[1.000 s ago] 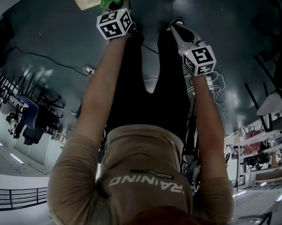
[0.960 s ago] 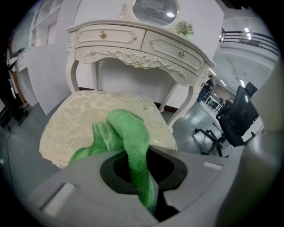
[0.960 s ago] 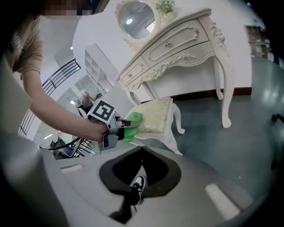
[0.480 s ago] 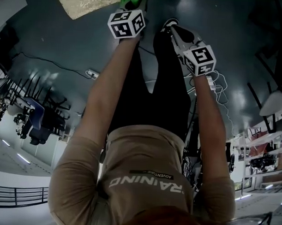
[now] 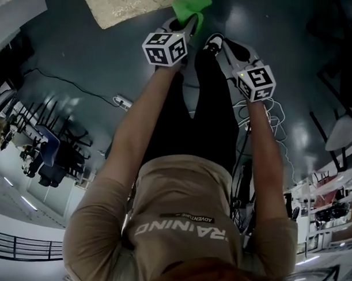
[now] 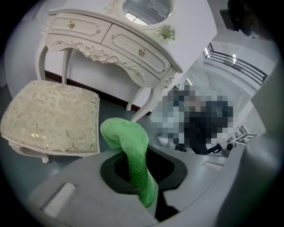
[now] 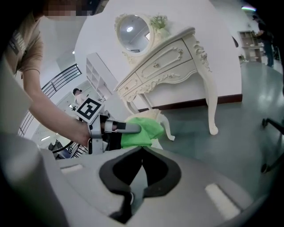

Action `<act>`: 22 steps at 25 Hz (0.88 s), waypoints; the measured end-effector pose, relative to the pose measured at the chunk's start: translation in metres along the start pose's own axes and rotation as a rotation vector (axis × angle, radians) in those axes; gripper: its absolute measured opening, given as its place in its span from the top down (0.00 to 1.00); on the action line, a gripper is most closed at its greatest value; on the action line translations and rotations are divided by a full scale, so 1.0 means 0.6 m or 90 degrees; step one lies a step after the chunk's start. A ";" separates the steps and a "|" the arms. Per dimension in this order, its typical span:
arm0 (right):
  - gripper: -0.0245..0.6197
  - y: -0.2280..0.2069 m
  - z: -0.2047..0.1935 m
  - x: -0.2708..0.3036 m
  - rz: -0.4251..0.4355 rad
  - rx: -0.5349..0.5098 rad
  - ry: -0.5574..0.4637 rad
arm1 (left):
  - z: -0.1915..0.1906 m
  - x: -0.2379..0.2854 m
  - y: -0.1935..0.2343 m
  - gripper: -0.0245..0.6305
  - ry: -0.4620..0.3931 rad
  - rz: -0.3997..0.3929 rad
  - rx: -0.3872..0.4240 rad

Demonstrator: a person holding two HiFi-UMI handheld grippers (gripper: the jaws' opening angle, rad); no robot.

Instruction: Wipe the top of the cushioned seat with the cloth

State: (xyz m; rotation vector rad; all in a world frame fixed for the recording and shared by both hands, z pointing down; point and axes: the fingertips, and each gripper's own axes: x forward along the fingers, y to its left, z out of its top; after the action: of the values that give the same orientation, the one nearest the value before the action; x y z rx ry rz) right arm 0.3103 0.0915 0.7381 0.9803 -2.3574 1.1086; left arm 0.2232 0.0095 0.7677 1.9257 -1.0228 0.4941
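Cloth [image 6: 131, 150]: green, bunched, pinched in the left gripper [image 6: 151, 195], whose jaws I read as clamped on it, one end running down between them and the other end folding over in a rounded hump above the gripper body. In the left gripper view the cushioned seat [image 6: 51, 117] sits to the left of the cloth; I see cream patterned upholstery on a white carved frame. I can't see any contact between cloth and seat. In the head view the cloth [image 5: 189, 6] hangs just beside the near corner of the seat [image 5: 131, 6], over dark floor [image 5: 70, 47]. The right gripper [image 7: 141, 164] has its jaws pressed together with nothing between them. It is held on the person's right, near the left one but apart from it, low over the floor. From the right gripper view I see the left gripper side-on, its marker cube [image 7: 90, 108] up and the cloth bulging from its tip, with a bit of cream seat showing behind the cloth. A white dressing table [image 6: 111, 42] with carved drawers and curved legs stands behind the seat against the wall, and an oval mirror [image 6: 146, 9] sits on top of it. Cables [image 5: 263, 111] lie on the floor by the person's right arm.
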 end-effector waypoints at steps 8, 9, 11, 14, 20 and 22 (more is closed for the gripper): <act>0.96 0.157 0.087 -0.056 -0.008 -0.053 -0.048 | 0.013 -0.205 -0.050 0.89 -0.012 -0.055 0.054; 0.96 0.186 0.093 -0.059 -0.008 -0.059 -0.050 | 0.011 -0.238 -0.052 0.89 -0.015 -0.058 0.060; 0.96 0.250 0.100 -0.067 -0.007 -0.074 -0.045 | 0.004 -0.311 -0.058 0.89 -0.018 -0.062 0.074; 0.96 0.341 0.106 -0.071 -0.005 -0.099 -0.031 | -0.003 -0.413 -0.077 0.89 -0.016 -0.081 0.132; 0.96 0.563 0.130 -0.081 0.012 -0.149 -0.049 | -0.016 -0.626 -0.081 0.89 -0.045 -0.107 0.195; 0.96 0.634 0.138 -0.098 0.014 -0.156 -0.061 | -0.010 -0.699 -0.078 0.89 -0.070 -0.094 0.202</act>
State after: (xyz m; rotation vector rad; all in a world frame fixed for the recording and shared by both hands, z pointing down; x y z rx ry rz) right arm 0.0762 0.2252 0.4508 0.9397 -2.5109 0.7719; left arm 0.0173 0.2221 0.4668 2.3139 -0.9037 0.4938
